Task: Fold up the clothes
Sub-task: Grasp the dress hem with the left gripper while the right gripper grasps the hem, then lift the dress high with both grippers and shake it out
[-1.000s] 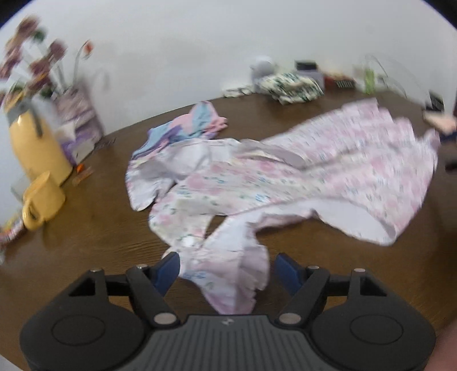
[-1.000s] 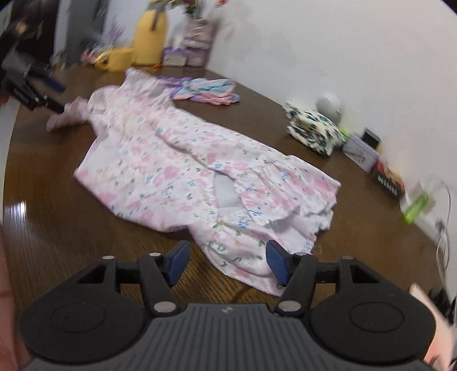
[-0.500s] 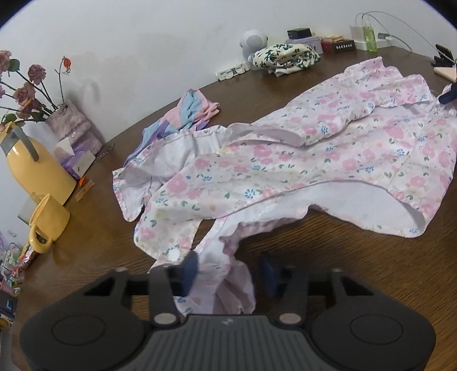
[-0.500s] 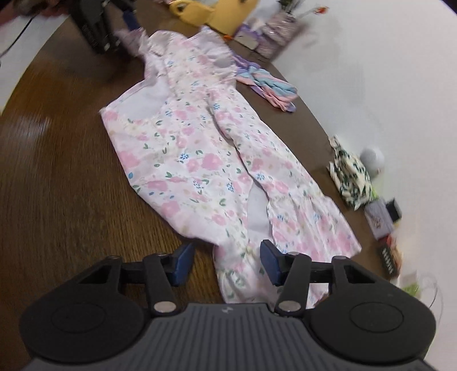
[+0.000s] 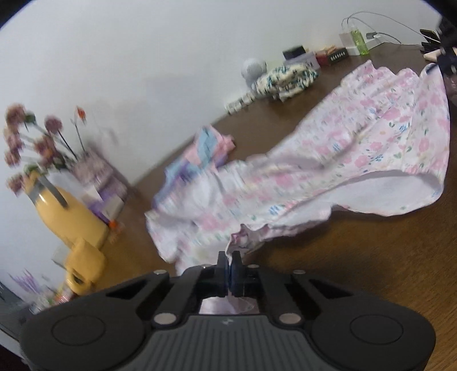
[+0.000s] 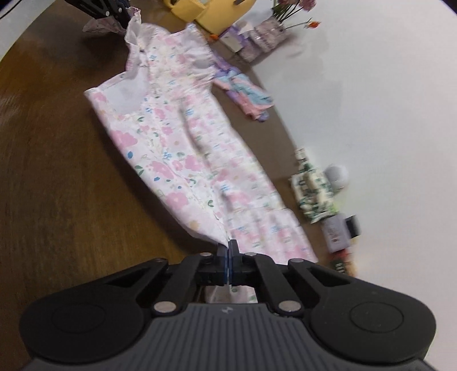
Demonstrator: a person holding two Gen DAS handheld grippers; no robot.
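A pink floral dress [image 5: 357,159] is stretched between my two grippers above the brown wooden table [image 5: 371,271]. My left gripper [image 5: 229,266] is shut on the frilled sleeve end of the dress. My right gripper [image 6: 229,256] is shut on the hem end of the dress [image 6: 177,142]. The right gripper also shows far off in the left wrist view [image 5: 445,54], and the left gripper in the right wrist view [image 6: 114,11]. The cloth hangs taut and lifted along its near edge.
A pastel striped garment [image 5: 200,154] lies by the wall. A folded green-patterned cloth [image 6: 314,191] sits near small boxes [image 6: 337,234]. A yellow jug [image 5: 68,217], a yellow mug [image 5: 82,268] and a vase of flowers [image 5: 37,142] stand at the table's end.
Both grippers have closed on the dress, one at each end, and lifted and pulled it taut. Before, both were open over the cloth lying on the table.
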